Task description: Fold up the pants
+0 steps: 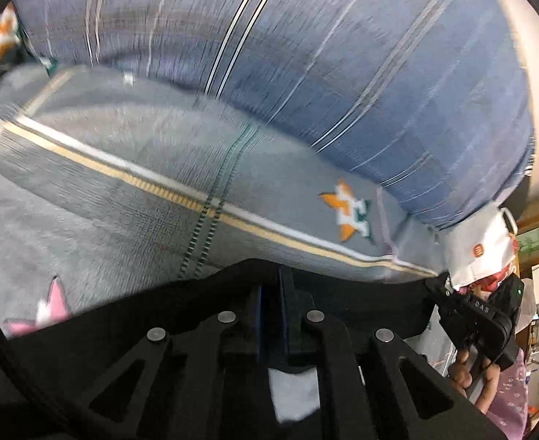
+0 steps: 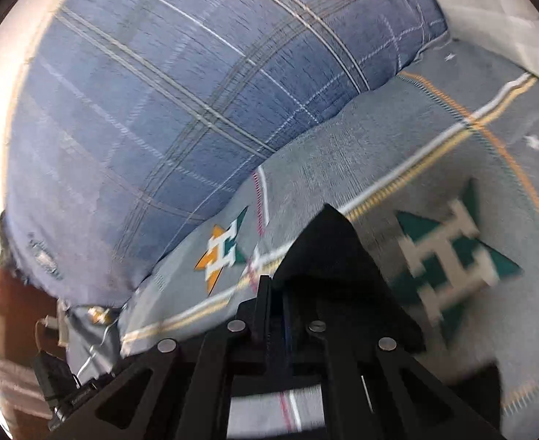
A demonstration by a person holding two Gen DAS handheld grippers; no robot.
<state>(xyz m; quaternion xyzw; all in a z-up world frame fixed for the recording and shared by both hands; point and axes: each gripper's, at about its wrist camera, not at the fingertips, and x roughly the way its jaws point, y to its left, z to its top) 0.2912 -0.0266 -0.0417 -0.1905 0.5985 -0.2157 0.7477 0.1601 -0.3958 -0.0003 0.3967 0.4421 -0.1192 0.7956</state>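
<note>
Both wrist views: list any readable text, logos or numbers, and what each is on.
"H": woven into the star motifs on the grey blanket.
Letters on the right gripper's black body: too blurred to read.
Orange badge on the white bag: blurred, unreadable.
Nothing else legible.

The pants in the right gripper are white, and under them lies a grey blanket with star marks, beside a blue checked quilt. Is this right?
No. The pants are black, not white, as the right wrist view shows. The rest stands: the right gripper holds them over the grey blanket, beside the blue checked quilt.
</note>
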